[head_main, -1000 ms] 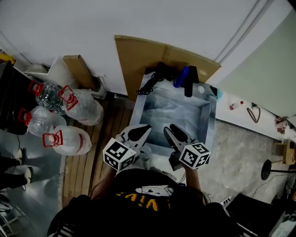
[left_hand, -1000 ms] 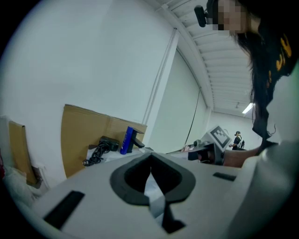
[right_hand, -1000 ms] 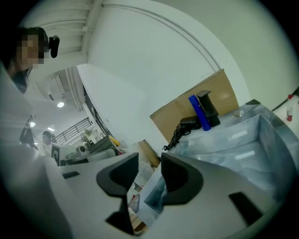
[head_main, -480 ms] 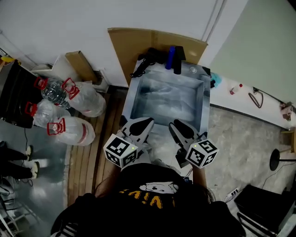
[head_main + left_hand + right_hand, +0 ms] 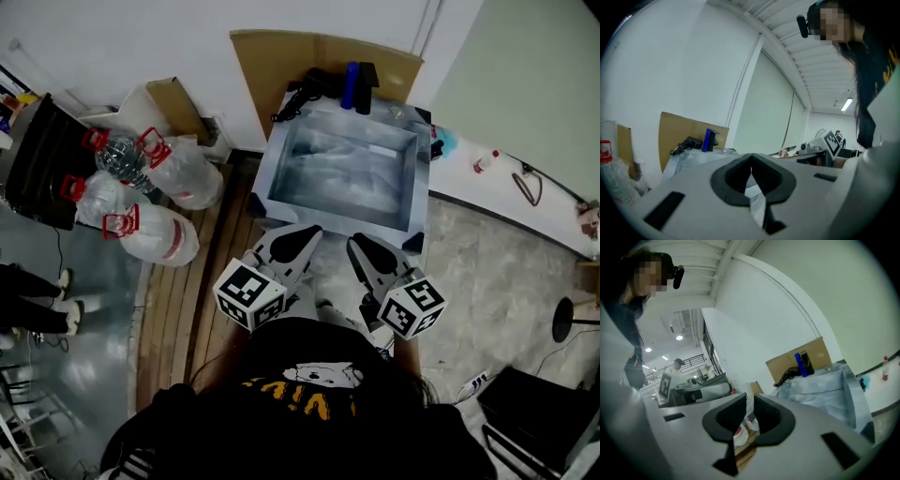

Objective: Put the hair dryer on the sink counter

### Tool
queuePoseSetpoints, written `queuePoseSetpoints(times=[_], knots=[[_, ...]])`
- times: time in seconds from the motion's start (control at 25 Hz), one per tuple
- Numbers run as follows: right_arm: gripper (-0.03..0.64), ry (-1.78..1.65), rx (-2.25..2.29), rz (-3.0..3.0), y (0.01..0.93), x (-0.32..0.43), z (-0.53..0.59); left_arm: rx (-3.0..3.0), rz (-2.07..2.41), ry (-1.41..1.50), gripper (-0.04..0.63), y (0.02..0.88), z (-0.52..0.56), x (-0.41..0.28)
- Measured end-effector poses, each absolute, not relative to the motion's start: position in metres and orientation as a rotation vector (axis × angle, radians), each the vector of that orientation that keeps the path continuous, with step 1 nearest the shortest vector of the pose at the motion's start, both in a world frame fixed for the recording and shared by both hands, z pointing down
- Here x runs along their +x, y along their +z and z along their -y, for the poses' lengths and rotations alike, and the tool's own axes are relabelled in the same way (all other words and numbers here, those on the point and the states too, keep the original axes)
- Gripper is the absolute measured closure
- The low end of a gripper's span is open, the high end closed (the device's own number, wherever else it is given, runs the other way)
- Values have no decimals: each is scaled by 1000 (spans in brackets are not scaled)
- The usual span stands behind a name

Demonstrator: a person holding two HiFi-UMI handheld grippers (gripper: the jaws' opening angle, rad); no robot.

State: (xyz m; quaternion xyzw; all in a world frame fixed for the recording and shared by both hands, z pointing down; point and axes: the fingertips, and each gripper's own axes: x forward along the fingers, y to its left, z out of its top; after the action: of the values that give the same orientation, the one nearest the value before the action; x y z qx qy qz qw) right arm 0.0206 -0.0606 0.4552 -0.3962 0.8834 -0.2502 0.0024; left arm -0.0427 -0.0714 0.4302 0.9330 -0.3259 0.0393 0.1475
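Observation:
The black hair dryer (image 5: 309,89) lies with its cord on the back left corner of the sink counter (image 5: 398,114), beside a blue bottle (image 5: 350,86). It also shows far off in the left gripper view as the hair dryer (image 5: 687,144), and in the right gripper view as the hair dryer (image 5: 791,374). Both grippers hang side by side just in front of the steel sink (image 5: 277,161), well short of the dryer. My left gripper (image 5: 302,236) (image 5: 751,157) is shut on nothing. My right gripper (image 5: 359,246) (image 5: 750,400) has a narrow gap left, its jaws closing with nothing between them.
A cardboard sheet (image 5: 319,54) leans on the wall behind the sink. Large water bottles (image 5: 141,234) with red handles lie on the floor at the left, next to a black cart (image 5: 42,169). A white ledge (image 5: 506,202) with a small bottle (image 5: 483,161) runs off to the right.
Both grippers were over the sink's front edge a second ago and have drawn back toward the person's body. The sink now lies farther ahead of them.

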Motion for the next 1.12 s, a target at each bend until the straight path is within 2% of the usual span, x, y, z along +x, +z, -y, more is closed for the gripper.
queuePoseSetpoints(times=[0.32, 1.12], knots=[[604, -725, -1243, -2794, 449, 23, 37, 2691, 959, 87, 589, 425, 47, -42], [612, -684, -1241, -2827, 444, 20, 20, 2699, 966, 58, 589, 422, 30, -47]])
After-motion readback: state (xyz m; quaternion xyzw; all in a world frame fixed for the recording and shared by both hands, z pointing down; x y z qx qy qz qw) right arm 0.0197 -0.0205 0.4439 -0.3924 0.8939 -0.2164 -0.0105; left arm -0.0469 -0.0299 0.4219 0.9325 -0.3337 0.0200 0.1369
